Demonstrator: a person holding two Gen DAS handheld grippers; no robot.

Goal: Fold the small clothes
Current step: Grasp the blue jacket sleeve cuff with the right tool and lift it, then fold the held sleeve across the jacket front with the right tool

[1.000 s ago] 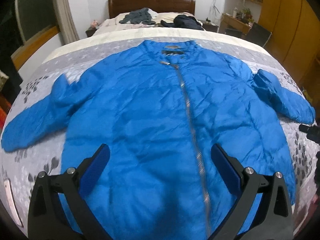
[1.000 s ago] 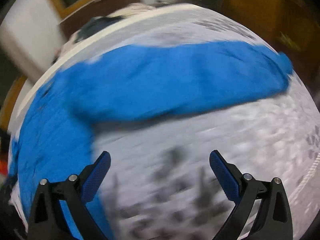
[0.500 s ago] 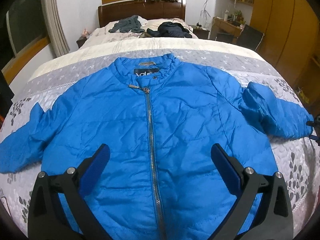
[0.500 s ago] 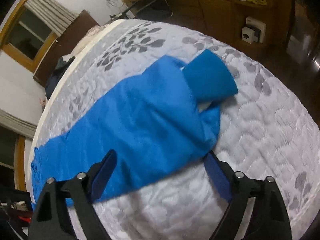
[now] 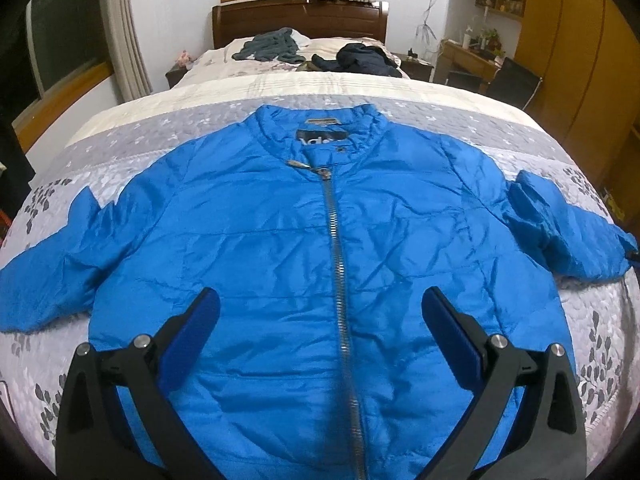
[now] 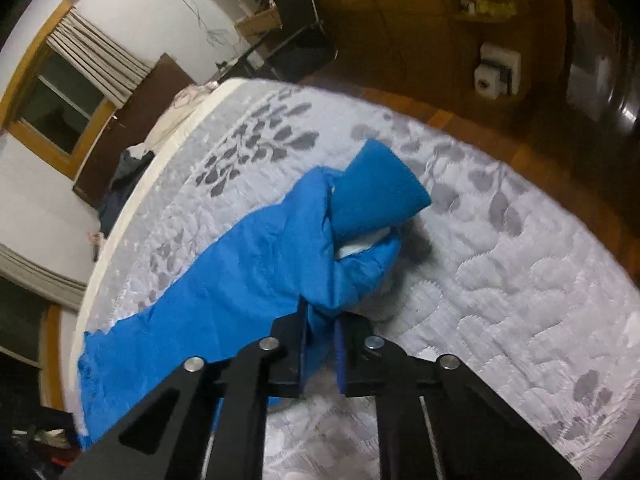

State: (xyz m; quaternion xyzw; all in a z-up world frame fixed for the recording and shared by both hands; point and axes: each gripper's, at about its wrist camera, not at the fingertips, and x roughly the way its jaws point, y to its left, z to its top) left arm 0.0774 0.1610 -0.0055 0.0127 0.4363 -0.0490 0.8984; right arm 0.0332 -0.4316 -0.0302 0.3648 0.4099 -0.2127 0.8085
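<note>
Right claw (image 6: pixel 320 330) clamped on the sleeve (image 6: pixel 288 256) end of the blue jacket (image 5: pixel 328 264), flat on the bed (image 6: pixel 500 280) ahead. Left claw (image 5: pixel 320 320) wide open, hovering above. Sleeve-fold step probably; next, carry inward over the chest.

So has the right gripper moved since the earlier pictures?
Yes. The right gripper has closed in across the quilt and now pinches the jacket sleeve near its cuff.

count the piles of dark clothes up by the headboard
2: a grey pile left of centre, a dark navy pile to its right. More may lie hidden behind them.
</note>
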